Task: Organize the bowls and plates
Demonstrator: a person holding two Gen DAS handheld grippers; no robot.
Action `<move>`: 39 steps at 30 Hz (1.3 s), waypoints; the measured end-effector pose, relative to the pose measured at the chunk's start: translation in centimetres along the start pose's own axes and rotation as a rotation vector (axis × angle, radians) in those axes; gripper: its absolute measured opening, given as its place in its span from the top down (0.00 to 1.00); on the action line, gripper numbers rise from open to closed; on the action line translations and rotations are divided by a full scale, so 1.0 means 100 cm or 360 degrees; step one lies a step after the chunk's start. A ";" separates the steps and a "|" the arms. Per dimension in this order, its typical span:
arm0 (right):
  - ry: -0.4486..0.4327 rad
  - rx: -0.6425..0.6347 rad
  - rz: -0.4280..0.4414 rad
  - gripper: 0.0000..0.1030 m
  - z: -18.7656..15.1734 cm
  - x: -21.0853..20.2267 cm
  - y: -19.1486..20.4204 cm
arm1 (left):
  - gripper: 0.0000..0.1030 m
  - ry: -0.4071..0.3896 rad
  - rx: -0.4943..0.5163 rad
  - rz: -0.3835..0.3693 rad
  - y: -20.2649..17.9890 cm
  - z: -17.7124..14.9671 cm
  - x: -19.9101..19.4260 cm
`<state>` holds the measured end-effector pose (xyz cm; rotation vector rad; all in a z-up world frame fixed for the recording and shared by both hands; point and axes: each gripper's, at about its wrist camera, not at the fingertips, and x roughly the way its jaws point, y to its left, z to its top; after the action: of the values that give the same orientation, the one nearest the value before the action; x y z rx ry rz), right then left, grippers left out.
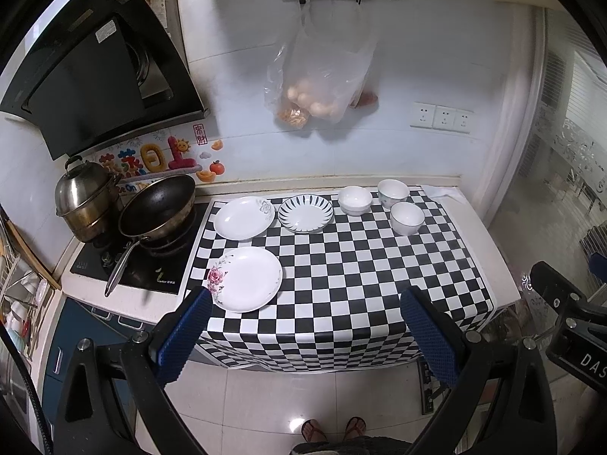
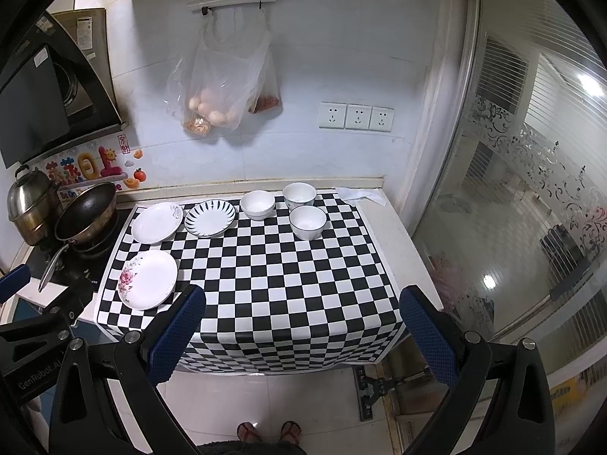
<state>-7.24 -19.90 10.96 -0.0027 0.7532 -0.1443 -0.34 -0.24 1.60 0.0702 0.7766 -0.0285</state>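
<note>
Three plates lie on the checkered cloth (image 1: 341,265): a rose-patterned plate (image 1: 246,278) at the front left, a white plate with a grey flower (image 1: 243,217) behind it, and a blue-striped plate (image 1: 305,213) beside that. Three white bowls (image 1: 355,199) (image 1: 393,192) (image 1: 407,218) stand at the back right. The same plates (image 2: 148,278) (image 2: 156,223) (image 2: 209,217) and bowls (image 2: 258,204) (image 2: 299,194) (image 2: 307,222) show in the right wrist view. My left gripper (image 1: 307,297) is open and empty, held high before the counter's front edge. My right gripper (image 2: 301,295) is open and empty too.
A black wok (image 1: 157,204) and a steel steamer pot (image 1: 85,197) sit on the cooktop at the left. A plastic bag of eggs (image 1: 322,79) hangs on the wall. A glass door (image 2: 512,189) stands at the right. A white cloth (image 2: 360,194) lies at the counter's back right.
</note>
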 end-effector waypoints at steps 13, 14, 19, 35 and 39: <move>-0.0004 0.0004 0.0000 0.00 0.004 -0.002 -0.002 | 0.02 -0.0006 -0.0001 -0.0003 0.000 0.002 -0.001; -0.0003 0.0004 0.0001 0.00 0.005 -0.002 -0.002 | 0.02 -0.0008 0.0000 -0.0002 -0.001 0.002 -0.001; -0.0003 0.0003 0.0006 0.00 0.005 -0.004 -0.001 | 0.02 -0.0009 0.0001 -0.0003 0.000 0.001 -0.001; -0.0003 0.0006 0.0005 0.00 0.007 -0.005 0.003 | 0.02 -0.0018 0.0002 -0.0004 0.000 0.009 -0.003; -0.0005 0.0016 0.0005 0.00 0.010 -0.007 0.006 | 0.02 -0.0021 0.0001 -0.0005 0.000 0.008 -0.003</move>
<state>-6.96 -19.27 12.14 0.0076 0.7491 -0.1452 -0.03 -0.31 2.37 0.0695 0.7634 -0.0323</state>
